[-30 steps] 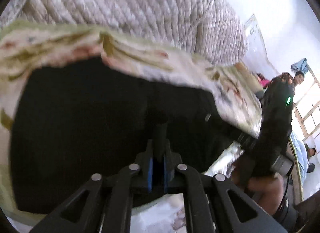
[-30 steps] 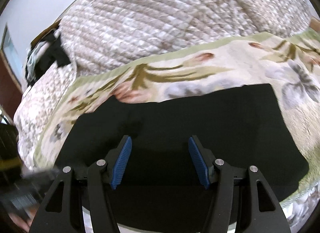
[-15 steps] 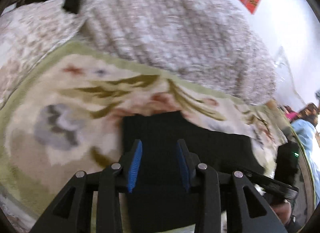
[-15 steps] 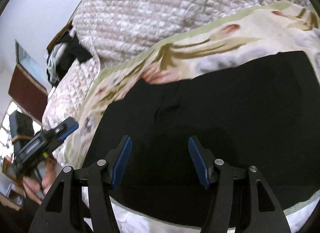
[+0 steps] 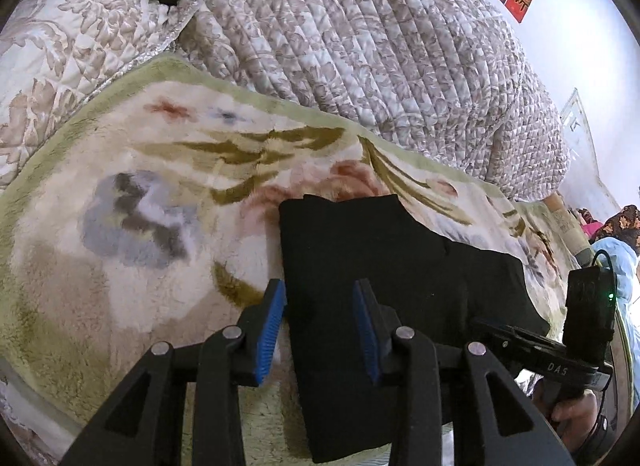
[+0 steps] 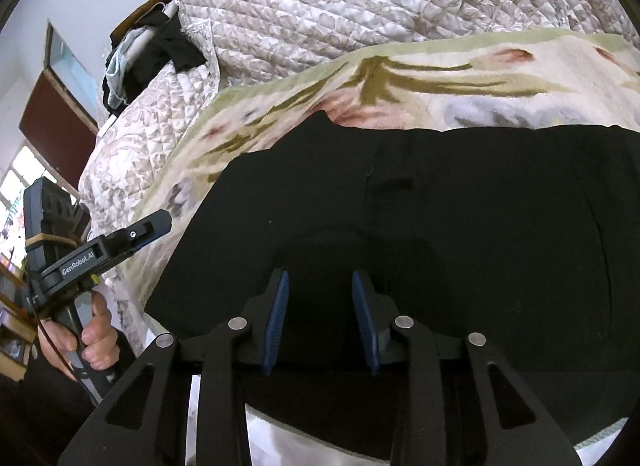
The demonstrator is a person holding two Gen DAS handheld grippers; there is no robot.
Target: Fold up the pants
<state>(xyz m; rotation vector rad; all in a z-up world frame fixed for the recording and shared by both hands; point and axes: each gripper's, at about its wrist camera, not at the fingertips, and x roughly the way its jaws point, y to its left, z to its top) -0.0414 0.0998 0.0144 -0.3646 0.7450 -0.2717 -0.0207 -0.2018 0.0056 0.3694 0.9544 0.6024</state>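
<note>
The black pants lie folded flat on a floral fleece blanket. My left gripper is open and empty, its fingers straddling the pants' left edge. In the right wrist view the pants fill the middle. My right gripper is open and empty, just above the black cloth near its front edge. The right gripper also shows in the left wrist view, and the left gripper shows in the right wrist view, held by a hand.
A quilted grey-white comforter is heaped behind the blanket. Dark clothes lie by the headboard at the far left. A person in light blue is at the right edge. The bed's front edge is just below the grippers.
My left gripper let go of the pants, opened and pulled back to the left edge of the folded pants. My right gripper narrowed its opening and swung left over the cloth.
</note>
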